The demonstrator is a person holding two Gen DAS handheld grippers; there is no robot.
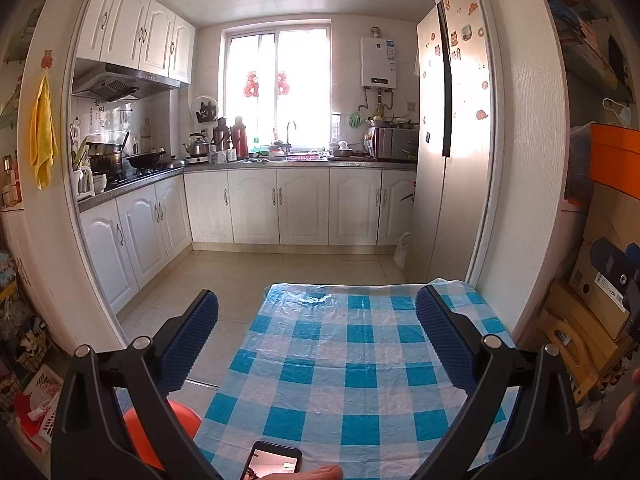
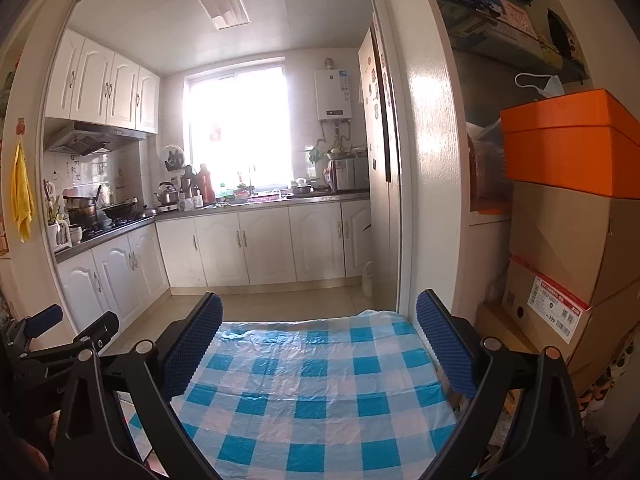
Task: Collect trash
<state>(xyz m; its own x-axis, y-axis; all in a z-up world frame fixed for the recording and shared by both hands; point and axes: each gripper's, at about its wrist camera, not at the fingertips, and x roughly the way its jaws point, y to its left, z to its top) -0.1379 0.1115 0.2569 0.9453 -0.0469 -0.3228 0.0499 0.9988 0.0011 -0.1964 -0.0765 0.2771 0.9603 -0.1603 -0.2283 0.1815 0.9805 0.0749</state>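
My left gripper (image 1: 318, 320) is open and empty, held above a table with a blue and white checked plastic cloth (image 1: 352, 360). My right gripper (image 2: 320, 320) is open and empty too, above the same cloth (image 2: 312, 384). The left gripper's body (image 2: 52, 336) shows at the left edge of the right wrist view. No trash shows on the cloth in either view. A phone (image 1: 272, 462) lies at the cloth's near edge, with a fingertip (image 1: 316, 472) on it.
An orange stool (image 1: 160, 428) stands left of the table. Stacked cardboard boxes (image 2: 568, 264) topped by an orange box (image 2: 572, 144) stand at the right. A kitchen with white cabinets (image 1: 280, 208), fridge (image 1: 444, 140) and tiled floor (image 1: 248, 276) lies beyond a doorway.
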